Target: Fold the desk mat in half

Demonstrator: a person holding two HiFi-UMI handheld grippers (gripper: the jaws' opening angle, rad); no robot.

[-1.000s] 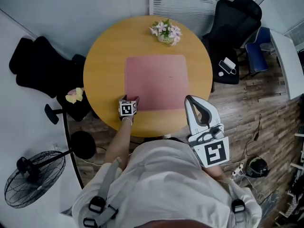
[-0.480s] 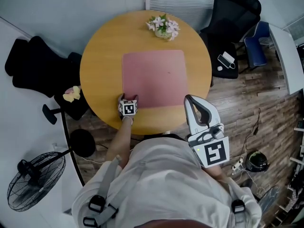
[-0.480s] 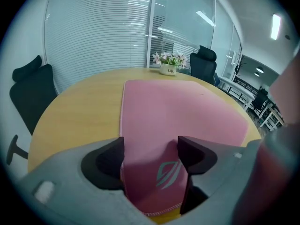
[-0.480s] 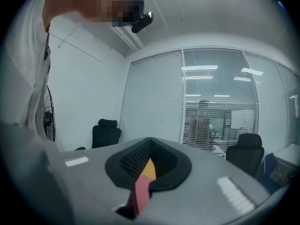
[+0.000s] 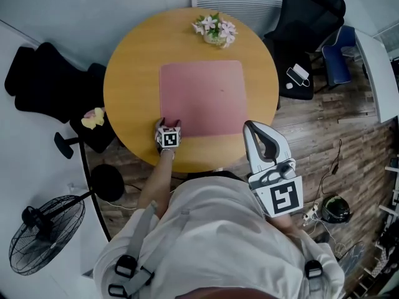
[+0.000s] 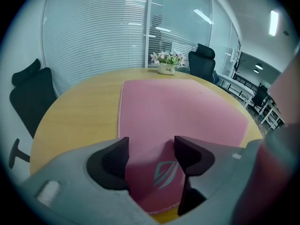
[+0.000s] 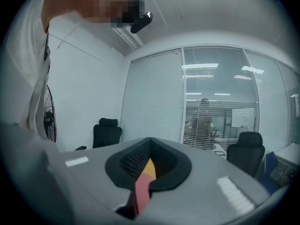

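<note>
My left gripper (image 6: pixel 151 148) hung over the near left corner of the desk mat (image 5: pixel 202 97). Its jaws were spread and had just been closing in. The stitched corner and its teal logo (image 6: pixel 165 173) lay between them, pads not yet biting.

The risk, as I judged it: the mat lay flat on the round table (image 5: pixel 128 73), so the jaws could skid off that thin edge. Or one pinched corner could drag the sheet crooked, toward the flower pot (image 5: pixel 215 31) far beyond the claw.

My right gripper (image 5: pixel 249 128), to the claw's right and nearer me, was pressed together on nothing, so it offered no help.

The mat was pink, smooth and thin, a rounded rectangle with a stitched hem. The table was matte, yellow wood tone. The pot was small and pale, with pink and white blossoms.
</note>
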